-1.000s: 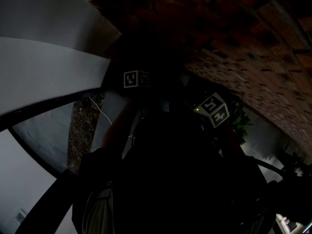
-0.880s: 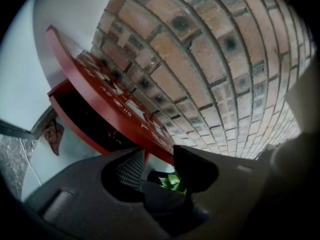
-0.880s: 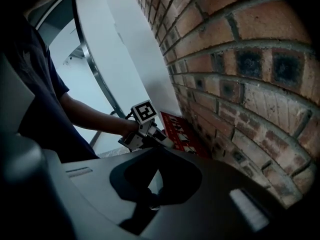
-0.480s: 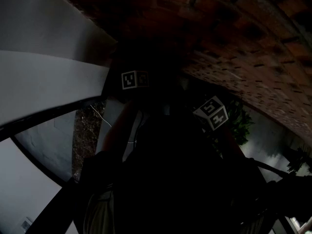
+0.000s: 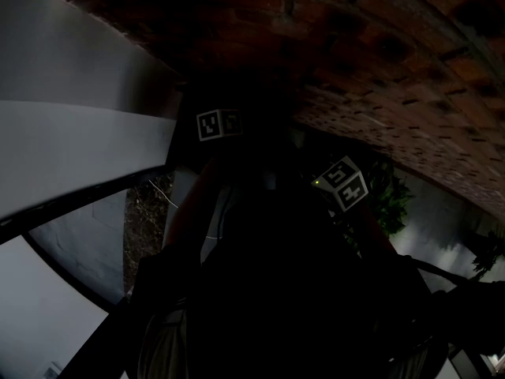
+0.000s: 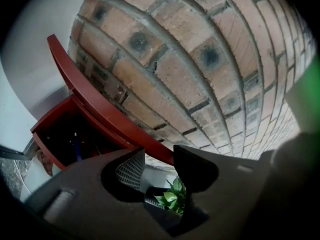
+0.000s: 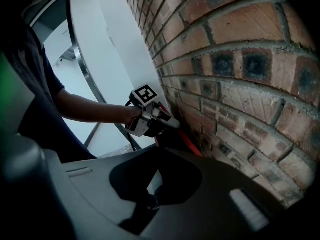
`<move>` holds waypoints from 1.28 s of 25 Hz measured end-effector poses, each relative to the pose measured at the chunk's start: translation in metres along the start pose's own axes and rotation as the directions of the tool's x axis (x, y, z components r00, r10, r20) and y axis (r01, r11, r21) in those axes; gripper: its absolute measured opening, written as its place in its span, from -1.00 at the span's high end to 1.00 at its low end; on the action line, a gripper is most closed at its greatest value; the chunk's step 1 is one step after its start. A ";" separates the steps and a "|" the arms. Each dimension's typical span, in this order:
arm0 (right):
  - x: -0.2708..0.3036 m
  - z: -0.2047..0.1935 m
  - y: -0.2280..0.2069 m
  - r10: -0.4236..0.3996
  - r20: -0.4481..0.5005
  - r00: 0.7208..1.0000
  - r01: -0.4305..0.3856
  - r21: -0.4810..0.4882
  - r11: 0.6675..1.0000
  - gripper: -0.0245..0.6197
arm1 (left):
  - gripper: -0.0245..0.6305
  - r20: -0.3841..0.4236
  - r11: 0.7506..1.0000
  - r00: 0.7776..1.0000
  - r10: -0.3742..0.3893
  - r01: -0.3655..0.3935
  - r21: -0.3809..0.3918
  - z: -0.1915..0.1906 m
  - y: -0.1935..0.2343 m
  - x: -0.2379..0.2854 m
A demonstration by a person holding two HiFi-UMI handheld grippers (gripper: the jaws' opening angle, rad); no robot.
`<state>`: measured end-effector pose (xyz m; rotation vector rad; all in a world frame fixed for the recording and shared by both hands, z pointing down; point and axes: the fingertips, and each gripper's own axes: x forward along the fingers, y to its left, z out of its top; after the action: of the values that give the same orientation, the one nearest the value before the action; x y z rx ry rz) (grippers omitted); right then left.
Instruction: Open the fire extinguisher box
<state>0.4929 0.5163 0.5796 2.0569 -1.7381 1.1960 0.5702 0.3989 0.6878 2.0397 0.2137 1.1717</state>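
— Left hand-held gripper (image 6: 159,153)?
— Jaws half apart, empty; ribbed pads. Red, flat-sided fire extinguisher box (image 6: 50,119) at lower left, door open, dark inside, against rough brick wall (image 6: 200,74).
— Right hand-held gripper (image 7: 156,169)?
— Narrow gap, empty.

The dark grey plastic left gripper (image 6: 157,170) is held on a bare forearm (image 7: 92,110) (a dark short sleeve (image 7: 37,59) is seen above it) and pointed obliquely downward, its jaws apart and nothing clamped. The matching right gripper (image 7: 154,178) is likewise tilted downward, a narrow slit showing between its shadowed jaws.
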 end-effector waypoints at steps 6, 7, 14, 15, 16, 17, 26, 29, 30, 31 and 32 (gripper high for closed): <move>-0.007 -0.004 -0.010 -0.024 0.012 1.000 0.023 0.040 0.999 0.92 | 0.37 -0.011 0.998 1.000 -0.008 0.009 0.059 0.016 -0.009 0.011; -0.008 -0.004 -0.012 -0.026 0.017 1.000 0.025 0.049 0.998 0.92 | 0.37 -0.011 0.998 1.000 -0.009 0.010 0.063 0.018 -0.011 0.012; -0.010 -0.005 -0.025 -0.040 0.018 0.999 0.039 0.079 0.996 0.92 | 0.37 -0.006 0.993 1.000 0.003 -0.002 0.121 0.030 -0.018 0.021; -0.010 -0.006 -0.026 -0.041 0.013 0.999 0.039 0.077 0.996 0.92 | 0.37 -0.014 0.992 1.000 0.004 -0.002 0.127 0.031 -0.019 0.022; -0.009 -0.008 -0.029 -0.041 0.007 0.999 0.040 0.072 0.997 0.92 | 0.37 -0.027 0.991 1.000 0.006 -0.002 0.134 0.031 -0.019 0.023; -0.008 -0.009 -0.031 -0.041 0.002 0.999 0.041 0.068 0.997 0.92 | 0.37 -0.041 0.989 0.999 0.007 -0.001 0.146 0.032 -0.020 0.023; -0.009 0.004 -0.036 -0.011 0.046 0.999 0.007 0.097 0.995 0.92 | 0.36 -0.086 0.947 0.996 0.010 0.018 0.322 0.038 -0.023 0.027; -0.005 0.007 -0.036 0.008 0.042 0.999 -0.011 0.083 0.997 0.92 | 0.36 -0.093 0.913 0.995 0.046 -0.005 0.407 0.039 -0.023 0.028; -0.004 0.008 -0.036 0.009 0.043 0.999 -0.013 0.079 0.997 0.92 | 0.37 -0.098 0.894 0.993 0.067 -0.016 0.448 0.038 -0.023 0.028; -0.003 0.008 -0.036 0.009 0.040 0.999 -0.012 0.074 0.997 0.92 | 0.36 -0.112 0.871 0.990 0.088 -0.022 0.490 0.036 -0.023 0.028; -0.002 0.007 -0.037 0.009 0.033 0.999 -0.012 0.068 0.998 0.92 | 0.37 -0.131 0.852 0.986 0.102 -0.018 0.523 0.033 -0.024 0.028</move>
<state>0.5292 0.5242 0.5856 2.1196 -1.7479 1.2478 0.6172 0.4117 0.6810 2.4315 0.6069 1.4286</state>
